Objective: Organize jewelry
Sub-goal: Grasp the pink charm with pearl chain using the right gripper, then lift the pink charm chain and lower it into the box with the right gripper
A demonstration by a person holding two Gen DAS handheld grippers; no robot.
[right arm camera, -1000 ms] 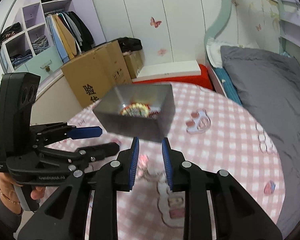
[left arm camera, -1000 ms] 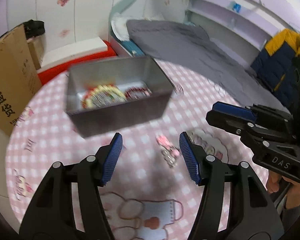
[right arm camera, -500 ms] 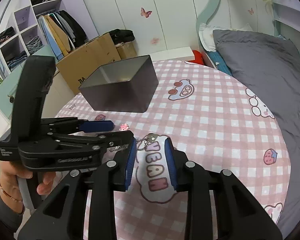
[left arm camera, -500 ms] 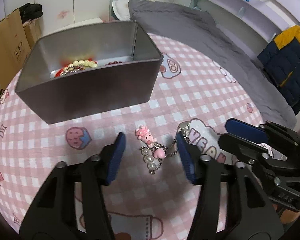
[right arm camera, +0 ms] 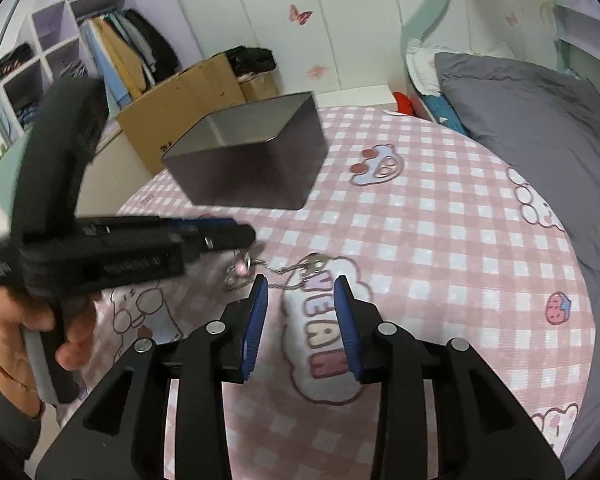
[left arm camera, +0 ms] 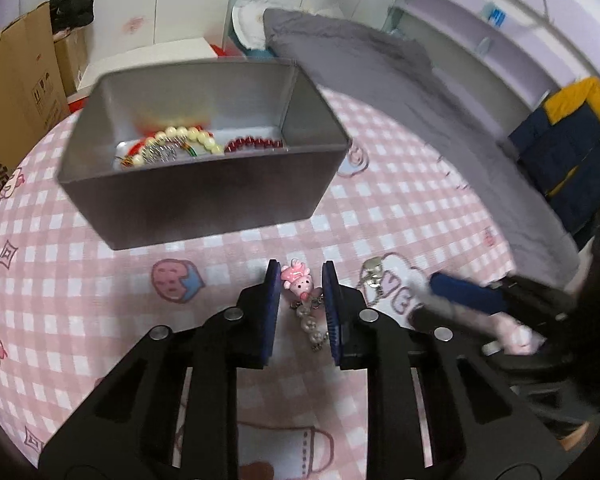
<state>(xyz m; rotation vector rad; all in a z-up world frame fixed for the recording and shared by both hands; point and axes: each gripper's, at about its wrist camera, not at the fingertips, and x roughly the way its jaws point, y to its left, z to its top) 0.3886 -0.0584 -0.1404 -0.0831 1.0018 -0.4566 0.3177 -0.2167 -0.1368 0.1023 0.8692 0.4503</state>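
A pink pig charm chain with pearl beads (left arm camera: 302, 286) lies on the pink checked tablecloth. My left gripper (left arm camera: 300, 276) straddles it, jaws narrowed close on either side of the charm, which rests on the cloth. The chain's clasp end (left arm camera: 370, 276) trails right. A grey metal tin (left arm camera: 204, 216) beyond holds a cream bead bracelet (left arm camera: 180, 140) and a red bead bracelet (left arm camera: 254, 145). My right gripper (right arm camera: 302, 294) is open and empty above the cloth, just right of the chain (right arm camera: 284, 270). The left gripper (right arm camera: 220, 236) shows there, blurred.
The round table's far edge meets a grey bed (left arm camera: 400, 80) at the right. A cardboard box (left arm camera: 12, 92) stands at the left. A wardrobe with hanging clothes (right arm camera: 120, 56) is behind. A yellow and navy jacket (left arm camera: 572, 140) is at the far right.
My left gripper has moved forward over the pig charm and its jaws have narrowed around it. My right gripper's jaws have opened wider and it has shifted slightly right.
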